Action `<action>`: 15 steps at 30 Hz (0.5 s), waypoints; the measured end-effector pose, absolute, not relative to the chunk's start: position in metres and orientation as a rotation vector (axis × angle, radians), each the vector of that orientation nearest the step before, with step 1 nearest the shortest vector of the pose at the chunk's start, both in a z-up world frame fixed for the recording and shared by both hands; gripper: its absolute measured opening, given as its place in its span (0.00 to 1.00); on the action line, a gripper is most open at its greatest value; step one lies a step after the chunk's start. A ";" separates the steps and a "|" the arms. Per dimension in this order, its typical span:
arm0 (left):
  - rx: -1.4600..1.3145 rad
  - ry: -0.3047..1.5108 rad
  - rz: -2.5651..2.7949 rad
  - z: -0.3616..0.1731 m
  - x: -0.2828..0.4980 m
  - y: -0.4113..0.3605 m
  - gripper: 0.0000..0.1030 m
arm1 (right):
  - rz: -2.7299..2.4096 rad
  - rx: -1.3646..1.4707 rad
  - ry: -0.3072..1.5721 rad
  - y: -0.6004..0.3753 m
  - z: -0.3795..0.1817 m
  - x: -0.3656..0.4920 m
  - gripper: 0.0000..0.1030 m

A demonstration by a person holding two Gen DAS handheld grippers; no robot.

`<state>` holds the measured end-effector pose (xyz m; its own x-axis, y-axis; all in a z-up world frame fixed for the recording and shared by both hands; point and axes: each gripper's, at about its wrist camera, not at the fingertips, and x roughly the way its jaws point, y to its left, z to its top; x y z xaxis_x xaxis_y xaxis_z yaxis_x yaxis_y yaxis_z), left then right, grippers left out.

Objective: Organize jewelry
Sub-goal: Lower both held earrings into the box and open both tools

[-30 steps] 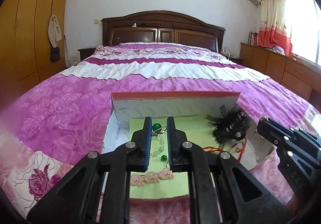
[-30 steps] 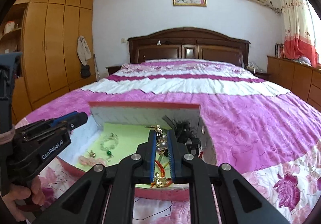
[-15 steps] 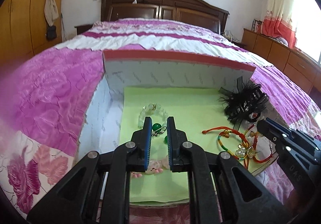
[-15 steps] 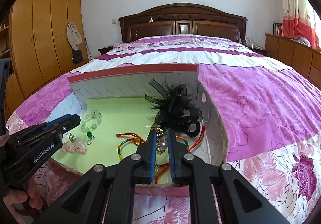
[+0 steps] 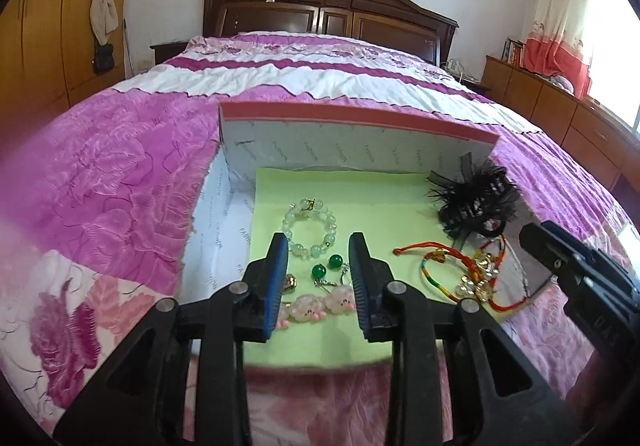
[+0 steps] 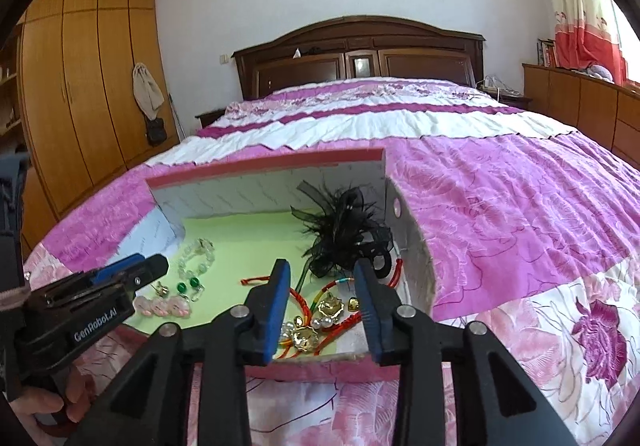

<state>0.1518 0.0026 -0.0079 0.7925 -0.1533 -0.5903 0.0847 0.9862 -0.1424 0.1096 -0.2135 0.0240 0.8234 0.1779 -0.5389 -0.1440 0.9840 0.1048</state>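
While both claws hang over the near edge of the box, their jaws have just been opening, and now each one stands apart with nothing pressed between the pads. The box is a shallow cardboard one with a red rim, and it lies on the bed with the pink and white cover. Its floor is covered by a green sheet.

The left claw is above the left part of the sheet. Between its fingers I can see the green earrings lying on the sheet, and the pale bead bracelet is just behind them. The pink pig clips lie nearer, in a row.

The right claw is above the right part of the box. Under its gap lie the red and coloured cord bracelets and the gold earrings, tangled together. The black feather hair clip rests in the far right corner, against the wall of the box.
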 end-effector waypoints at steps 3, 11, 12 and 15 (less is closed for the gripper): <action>-0.110 0.632 -0.128 0.000 0.141 0.004 0.29 | 0.180 0.062 0.557 -0.213 0.034 0.100 0.41; -0.100 0.585 -0.115 0.017 0.107 0.012 0.43 | 0.183 0.068 0.476 -0.209 0.053 0.060 0.47; -0.097 0.579 -0.114 0.018 0.104 0.011 0.45 | 0.179 0.061 0.471 -0.208 0.053 0.057 0.48; -0.092 0.559 -0.117 0.016 0.088 0.010 0.50 | 0.163 0.051 0.453 -0.206 0.050 0.044 0.52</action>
<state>0.0878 0.0101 0.0164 0.8416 -0.1353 -0.5229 0.0855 0.9893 -0.1183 0.0437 -0.2061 0.0503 0.8864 0.1678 -0.4315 -0.1449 0.9857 0.0856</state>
